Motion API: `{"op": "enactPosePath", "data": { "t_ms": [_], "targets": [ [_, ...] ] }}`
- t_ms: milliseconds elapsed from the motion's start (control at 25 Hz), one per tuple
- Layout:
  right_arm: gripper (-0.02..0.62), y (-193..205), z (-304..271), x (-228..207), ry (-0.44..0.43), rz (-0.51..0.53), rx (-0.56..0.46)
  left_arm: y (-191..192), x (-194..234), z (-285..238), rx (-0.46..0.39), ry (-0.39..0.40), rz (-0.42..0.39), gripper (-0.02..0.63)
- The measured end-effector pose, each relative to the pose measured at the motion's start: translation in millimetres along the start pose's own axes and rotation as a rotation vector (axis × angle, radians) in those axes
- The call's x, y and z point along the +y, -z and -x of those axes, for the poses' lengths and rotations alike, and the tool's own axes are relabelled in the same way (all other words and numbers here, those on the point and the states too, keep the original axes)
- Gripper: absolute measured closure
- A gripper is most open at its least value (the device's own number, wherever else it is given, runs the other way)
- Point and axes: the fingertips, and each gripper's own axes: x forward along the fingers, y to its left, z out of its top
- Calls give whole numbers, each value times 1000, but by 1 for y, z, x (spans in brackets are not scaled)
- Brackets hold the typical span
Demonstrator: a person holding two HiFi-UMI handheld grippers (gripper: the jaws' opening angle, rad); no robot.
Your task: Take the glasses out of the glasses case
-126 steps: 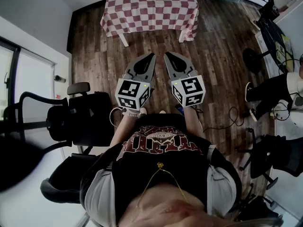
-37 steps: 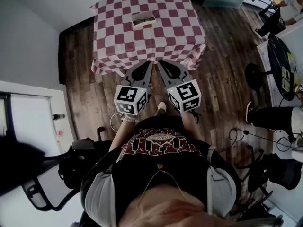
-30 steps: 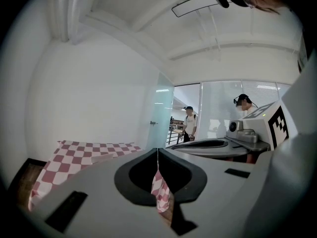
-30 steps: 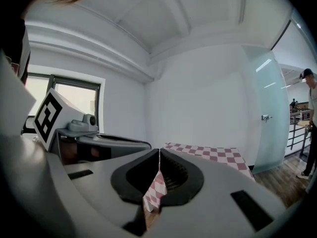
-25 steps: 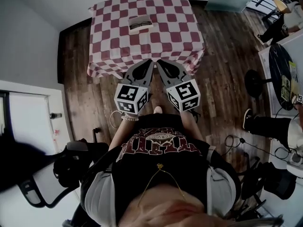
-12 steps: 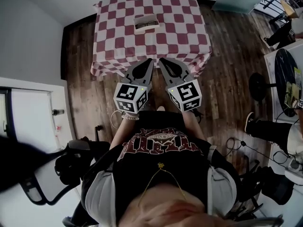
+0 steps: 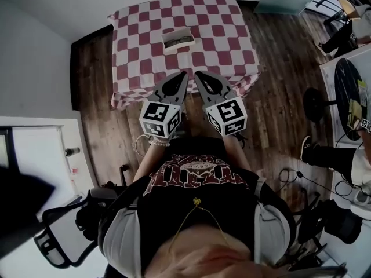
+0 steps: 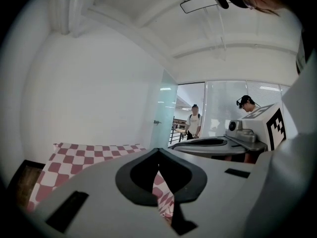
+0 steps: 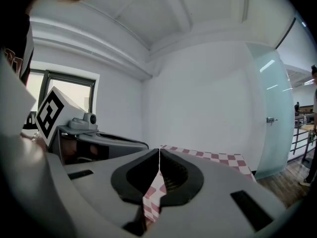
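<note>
Closer now than five seconds ago, the person has walked up to the table (image 7: 139,68). Its red-and-white checked top, then half cut off at the top of the head view, now lies wholly under the camera. Over the last half second hardly anything has shifted. The glasses case (image 7: 175,47) sits open near the middle of the tabletop, well in from every edge, and the dark-framed glasses (image 7: 179,38) lie inside it. Both claws are held side by side in front of the person's chest, marker cubes nearest the body, noses pointing at the table. Their tips hang over the near edge, where the cloth drapes down, well short of the case. The left gripper (image 7: 185,74) is clenched on nothing: in the left gripper view its grey jaws meet in a thin seam, and only the checked table shows through the slit behind the tips. The right gripper (image 7: 196,74) is clenched and empty too, its jaws pressed together at the tip in the right gripper view, with the far corner of the table beyond them. Around the table runs a dark wooden floor (image 7: 278,57). An office chair (image 7: 64,242) stands behind the person's left side, and someone's legs (image 7: 324,149) reach in from the right.
</note>
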Motion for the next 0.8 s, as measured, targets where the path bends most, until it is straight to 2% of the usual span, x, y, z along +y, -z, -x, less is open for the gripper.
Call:
{"op": "enactPosePath", "data": {
  "t_ms": [480, 800],
  "targets": [
    [574, -9, -79, -21, 22, -16, 16, -13, 71, -36, 39, 39, -28, 607],
    [574, -6, -111, -28, 59, -40, 20, -14, 100, -48, 49, 71, -26, 607]
  ]
}}
